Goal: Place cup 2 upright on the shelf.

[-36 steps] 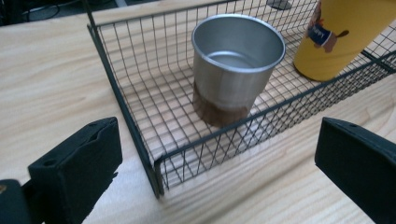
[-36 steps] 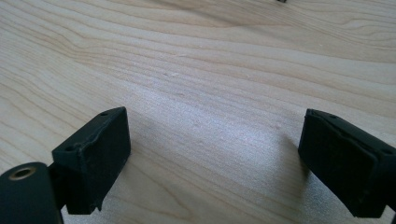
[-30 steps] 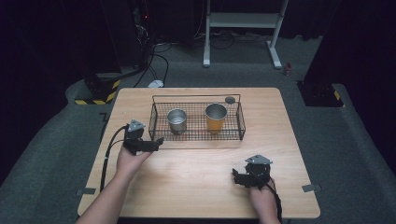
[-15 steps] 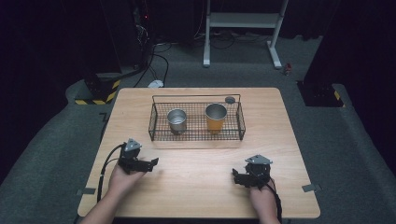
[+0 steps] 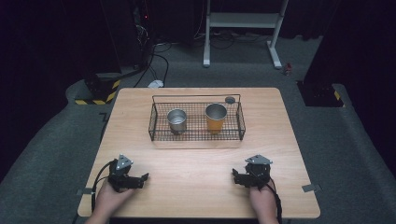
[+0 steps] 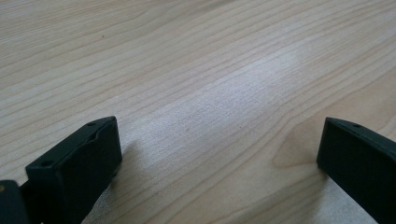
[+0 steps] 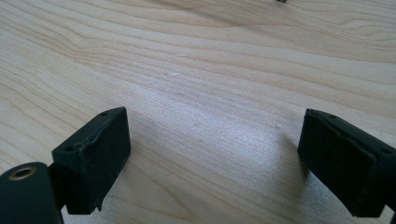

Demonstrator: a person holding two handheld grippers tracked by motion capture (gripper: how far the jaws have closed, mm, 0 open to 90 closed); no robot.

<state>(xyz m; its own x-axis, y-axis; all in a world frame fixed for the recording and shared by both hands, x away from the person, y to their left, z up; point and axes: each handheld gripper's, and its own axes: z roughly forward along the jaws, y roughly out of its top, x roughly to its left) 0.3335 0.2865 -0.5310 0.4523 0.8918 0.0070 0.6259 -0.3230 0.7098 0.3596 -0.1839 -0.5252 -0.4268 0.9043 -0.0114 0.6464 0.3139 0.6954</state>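
Fingers (image 6: 74,168) of both grippers spread wide, empty; left gripper (image 5: 140,179) has dropped to the table's (image 5: 201,163) 7 o'clock corner.

Left claw (image 5: 140,179) and right claw (image 5: 237,177) both rest low, jaws spread wide, tips facing inward.

Hand-held gripper (image 7: 212,163) with jaws spread wide over bare wooden table (image 7: 224,60)

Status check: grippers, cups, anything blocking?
Left gripper and right gripper open, empty, low at near table edge. Silver cup and orange cup upright in wire basket. Nothing between.
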